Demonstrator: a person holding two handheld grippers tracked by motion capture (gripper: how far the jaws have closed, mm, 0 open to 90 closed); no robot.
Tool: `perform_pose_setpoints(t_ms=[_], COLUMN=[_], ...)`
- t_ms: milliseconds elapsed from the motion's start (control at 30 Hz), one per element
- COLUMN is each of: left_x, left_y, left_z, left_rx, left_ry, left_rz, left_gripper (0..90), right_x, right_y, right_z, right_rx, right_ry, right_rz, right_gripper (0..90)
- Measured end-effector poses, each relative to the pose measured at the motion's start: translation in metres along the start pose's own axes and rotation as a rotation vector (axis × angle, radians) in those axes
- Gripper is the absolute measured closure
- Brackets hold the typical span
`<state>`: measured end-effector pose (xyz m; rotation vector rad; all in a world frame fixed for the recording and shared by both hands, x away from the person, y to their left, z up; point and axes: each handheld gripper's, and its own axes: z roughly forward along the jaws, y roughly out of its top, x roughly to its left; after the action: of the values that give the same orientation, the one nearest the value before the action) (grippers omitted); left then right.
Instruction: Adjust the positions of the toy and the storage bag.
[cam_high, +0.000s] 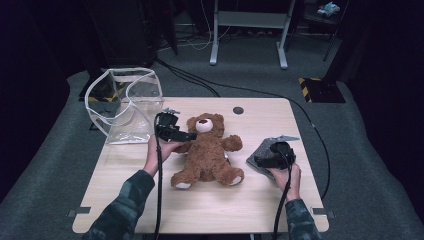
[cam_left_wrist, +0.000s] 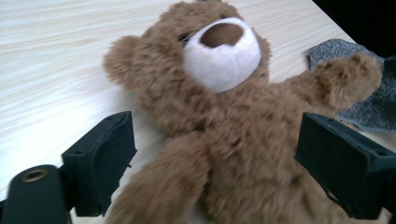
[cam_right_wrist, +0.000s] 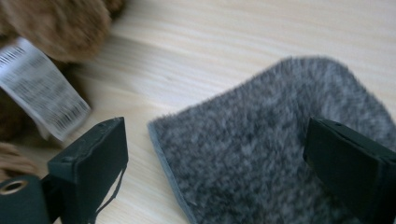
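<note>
A brown teddy bear (cam_high: 207, 150) lies on its back in the middle of the wooden table (cam_high: 150, 200), its white muzzle (cam_left_wrist: 223, 51) turned up. My left gripper (cam_high: 191, 135) hovers at the bear's left shoulder. In the left gripper view this gripper (cam_left_wrist: 215, 168) is open, with the bear's arm and chest between the jaws and the pads clear of the fur. My right gripper (cam_high: 259, 161) sits over a grey fuzzy cloth (cam_high: 251, 161) to the right of the bear. The right gripper (cam_right_wrist: 215, 172) is open too, straddling the cloth (cam_right_wrist: 261, 154) without pressing on it.
A clear plastic bag with white trim (cam_high: 125, 105) stands open at the table's back left corner. The bear's white label (cam_right_wrist: 42, 88) hangs near the cloth's edge. A small dark disc (cam_high: 238, 110) sits in the tabletop at the back. Cables trail from both grippers.
</note>
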<state>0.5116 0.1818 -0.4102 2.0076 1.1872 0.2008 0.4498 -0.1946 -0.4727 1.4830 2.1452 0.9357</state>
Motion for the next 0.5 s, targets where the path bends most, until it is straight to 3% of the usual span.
perform_pose_setpoints(t_ms=[267, 500], left_x=[-0.021, -0.022], left_y=[0.013, 0.01], left_z=[0.037, 0.063], left_rx=[0.055, 0.092], left_ry=[0.033, 0.058], left_rz=[-0.076, -0.127], left_gripper=[0.0, 0.0], right_x=[-0.004, -0.005], right_y=[-0.021, -0.035], right_z=[0.013, 0.021], right_rx=[-0.004, -0.032], right_ry=[-0.034, -0.058], right_rz=[0.022, 0.04], right_gripper=[3.3, 3.0])
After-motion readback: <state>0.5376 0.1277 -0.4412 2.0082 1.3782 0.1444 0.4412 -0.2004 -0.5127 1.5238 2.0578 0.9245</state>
